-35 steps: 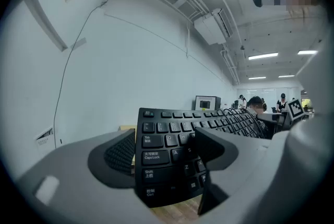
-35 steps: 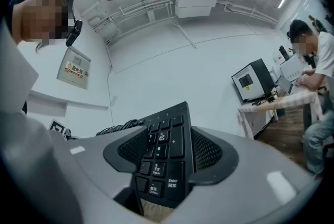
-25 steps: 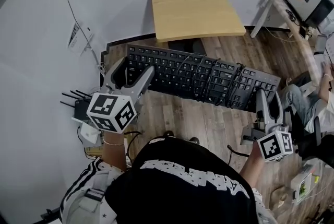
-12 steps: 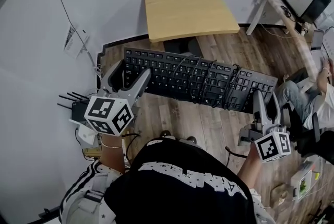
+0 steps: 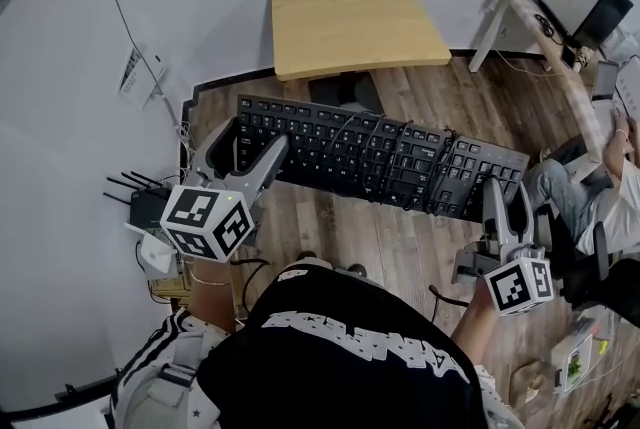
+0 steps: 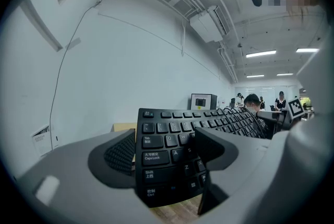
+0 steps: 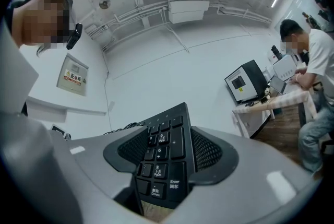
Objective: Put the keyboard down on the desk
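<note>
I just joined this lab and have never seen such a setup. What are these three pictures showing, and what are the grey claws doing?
No robot here: a person holds a two-jaw gripper in each hand. One picture comes from a camera on the person's head, looking down; the other two come from cameras riding on the grippers, looking along their jaws. The left gripper is shut on the left end of the black keyboard, the right gripper on its number-pad end. Together they hold it above the wooden floor, on the near side of the small wooden desk, not yet on it.
</note>
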### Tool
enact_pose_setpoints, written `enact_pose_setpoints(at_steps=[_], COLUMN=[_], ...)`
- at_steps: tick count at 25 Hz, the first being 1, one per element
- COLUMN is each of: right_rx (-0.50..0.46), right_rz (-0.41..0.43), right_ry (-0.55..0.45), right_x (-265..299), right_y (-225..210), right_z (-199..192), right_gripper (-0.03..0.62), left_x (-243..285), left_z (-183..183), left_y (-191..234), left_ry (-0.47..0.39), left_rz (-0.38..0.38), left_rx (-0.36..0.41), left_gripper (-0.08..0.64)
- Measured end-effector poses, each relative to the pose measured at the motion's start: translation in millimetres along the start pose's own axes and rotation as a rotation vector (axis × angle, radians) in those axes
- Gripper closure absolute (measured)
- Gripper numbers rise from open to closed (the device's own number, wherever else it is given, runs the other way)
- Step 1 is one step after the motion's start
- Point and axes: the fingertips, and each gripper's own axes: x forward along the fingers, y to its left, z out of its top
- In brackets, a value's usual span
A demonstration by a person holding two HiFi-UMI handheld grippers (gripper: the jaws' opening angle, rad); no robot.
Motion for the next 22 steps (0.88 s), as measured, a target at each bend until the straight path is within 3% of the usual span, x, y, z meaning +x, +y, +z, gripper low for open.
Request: enact_pose_setpoints(at_steps=[22], right_rx=[-0.020], right_rz=[-0.016], right_ry=[0.011], right_x=[-0.7], right_y=[1.1], right_z=[0.3], right_gripper=[0.334], left_x=[4.2], left_z=[-0.5], left_y=[1.0], left_ry=[-0.006], left_rz=[-0.010], left_rx=[0.006], left_gripper=[0.222])
